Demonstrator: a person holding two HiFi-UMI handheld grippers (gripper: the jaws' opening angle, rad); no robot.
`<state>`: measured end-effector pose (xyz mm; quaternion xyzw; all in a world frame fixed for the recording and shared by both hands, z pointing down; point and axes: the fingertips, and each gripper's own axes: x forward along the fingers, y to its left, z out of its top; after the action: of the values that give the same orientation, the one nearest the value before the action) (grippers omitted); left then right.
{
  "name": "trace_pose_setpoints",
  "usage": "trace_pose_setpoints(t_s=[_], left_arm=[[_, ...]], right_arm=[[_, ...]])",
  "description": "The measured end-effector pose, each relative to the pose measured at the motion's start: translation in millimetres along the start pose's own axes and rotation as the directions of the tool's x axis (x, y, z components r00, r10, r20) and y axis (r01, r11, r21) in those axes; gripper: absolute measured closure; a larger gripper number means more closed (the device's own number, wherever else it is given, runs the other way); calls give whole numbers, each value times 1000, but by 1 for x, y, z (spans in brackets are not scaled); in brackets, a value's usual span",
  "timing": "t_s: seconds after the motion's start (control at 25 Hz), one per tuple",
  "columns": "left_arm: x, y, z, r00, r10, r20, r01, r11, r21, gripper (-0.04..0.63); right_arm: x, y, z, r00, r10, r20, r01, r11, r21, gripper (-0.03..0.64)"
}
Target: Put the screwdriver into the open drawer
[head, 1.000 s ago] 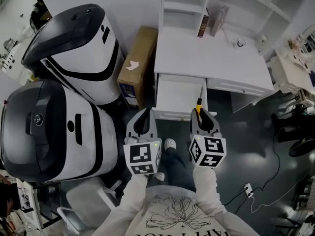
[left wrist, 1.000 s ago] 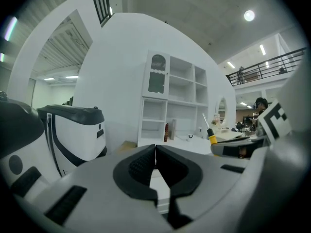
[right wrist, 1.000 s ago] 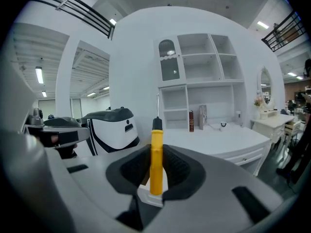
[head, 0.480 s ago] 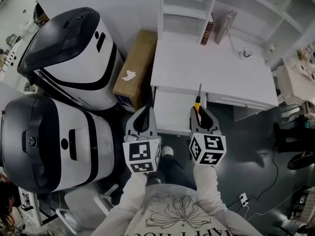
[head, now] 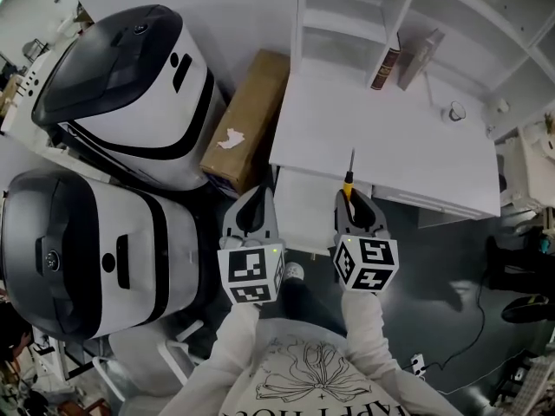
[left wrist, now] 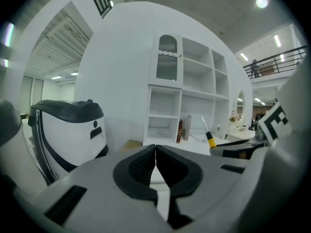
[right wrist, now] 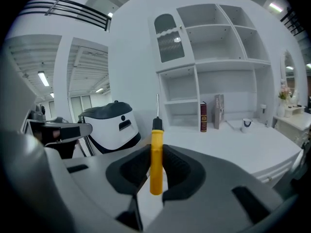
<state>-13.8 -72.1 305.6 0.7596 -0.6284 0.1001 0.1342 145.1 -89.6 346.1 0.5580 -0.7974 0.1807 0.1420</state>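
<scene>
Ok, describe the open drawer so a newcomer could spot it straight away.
Find the white desk below the wall shelves, with a brown cardboard box at its left end. The open drawer juts from the desk's front edge at that end. It is the only drawer pulled out, its white inside facing up.

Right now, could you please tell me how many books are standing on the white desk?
2. A dark red book stands at the back of the desk, below the shelves; a grey book stands just right of it. Others may be hidden.
</scene>
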Motion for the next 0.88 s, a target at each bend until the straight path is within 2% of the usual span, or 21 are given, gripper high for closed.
trace_pose_setpoints(t_s=[0.32, 0.88], left_arm=[[30, 8, -15, 998, 11, -57, -12, 1000, -12, 589], [81, 28, -62, 984, -50, -169, 46, 998, -32, 589]], right_arm=[[30, -8, -11, 998, 13, -55, -12, 1000, 13, 546], [80, -10, -52, 987, -13, -161, 18, 999, 33, 546]])
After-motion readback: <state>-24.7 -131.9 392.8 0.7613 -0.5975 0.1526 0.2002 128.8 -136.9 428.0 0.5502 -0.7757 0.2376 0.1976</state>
